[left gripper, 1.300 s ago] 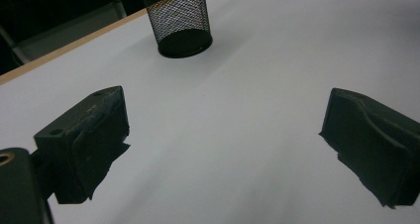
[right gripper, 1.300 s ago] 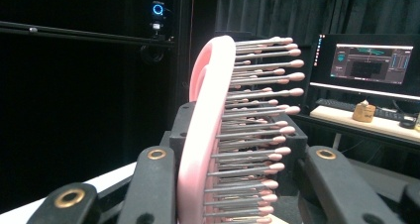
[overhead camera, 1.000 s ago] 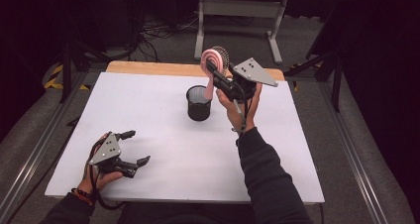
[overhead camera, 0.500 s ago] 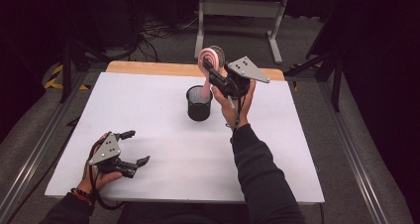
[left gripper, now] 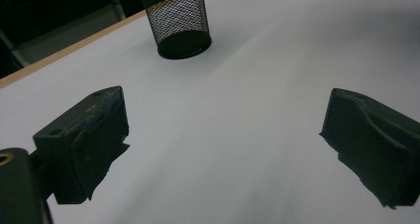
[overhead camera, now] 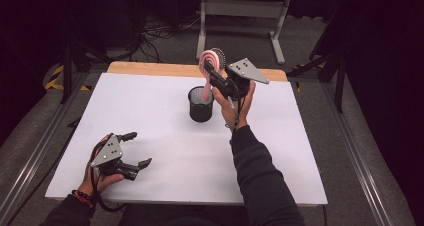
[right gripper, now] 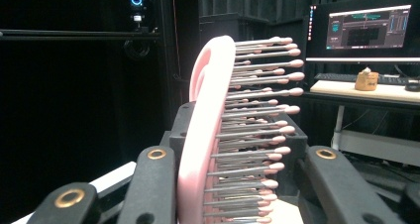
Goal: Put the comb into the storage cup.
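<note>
Right gripper (overhead camera: 216, 79): we see it raised above the far half of the table, jaws closed on the pink plastic hairbrush with pink-tipped metal bristles (overhead camera: 209, 65); grey three-cornered plate on top.
Right gripper close-up: in the right gripper view the hairbrush (right gripper: 213, 135) stands upright between the two black jaws, bristles pointing to that view's right.
Hairbrush position: we see the head up in the air above and just right of the black wire-mesh cup (overhead camera: 201, 104); the pink handle runs down toward the cup's mouth, and we cannot tell whether it touches the rim.
Left gripper (overhead camera: 134, 149): jaws spread wide, nothing between them, held low at the near left of the white tabletop (overhead camera: 150, 116); we cannot tell if it rests on the surface.
Left gripper close-up: both black jaws far apart over bare white tabletop (left gripper: 237, 115); mesh cup (left gripper: 176, 18) upright, well beyond them.
Writing: we read none on the gripper, hairbrush or cup; the lit computer monitor (right gripper: 359, 33) in the background is too small to read.
</note>
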A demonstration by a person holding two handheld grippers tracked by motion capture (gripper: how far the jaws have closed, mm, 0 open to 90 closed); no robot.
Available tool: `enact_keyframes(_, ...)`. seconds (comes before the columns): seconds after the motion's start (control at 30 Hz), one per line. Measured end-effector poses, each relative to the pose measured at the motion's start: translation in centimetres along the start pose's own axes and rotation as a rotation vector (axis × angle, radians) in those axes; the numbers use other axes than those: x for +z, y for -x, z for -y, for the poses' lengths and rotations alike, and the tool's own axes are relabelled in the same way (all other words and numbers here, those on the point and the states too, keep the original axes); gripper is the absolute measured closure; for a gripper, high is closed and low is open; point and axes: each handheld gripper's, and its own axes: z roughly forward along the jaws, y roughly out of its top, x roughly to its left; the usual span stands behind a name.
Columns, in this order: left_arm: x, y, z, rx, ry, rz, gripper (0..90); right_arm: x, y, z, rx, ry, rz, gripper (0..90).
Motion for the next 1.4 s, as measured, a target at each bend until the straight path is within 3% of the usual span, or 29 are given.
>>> enact_keyframes(0.33,0.0,0.1,0.0,0.005,-0.001,0.003,5.0,0.5,-0.1,1.3,0.017,-0.03,-0.001,62.9)
enact_keyframes(0.37,0.0,0.1,0.0,0.005,-0.004,0.004,5.0,0.6,-0.1,1.4,0.034,-0.027,0.02,63.0)
enact_keyframes(0.43,0.0,0.1,0.0,0.006,-0.005,0.004,4.9,0.6,-0.1,1.6,0.024,-0.037,-0.005,62.9)
enact_keyframes(0.97,0.0,0.1,0.0,0.004,-0.006,0.008,5.0,1.0,-0.2,3.7,0.06,-0.092,-0.01,62.9)
enact_keyframes(1.13,0.0,0.1,0.0,0.0,-0.001,0.004,4.9,1.0,-0.3,4.5,0.042,-0.121,-0.016,62.9)
enact_keyframes(1.4,0.1,0.1,0.0,0.002,-0.007,0.008,4.8,1.1,-0.1,5.6,0.071,-0.148,-0.007,62.8)
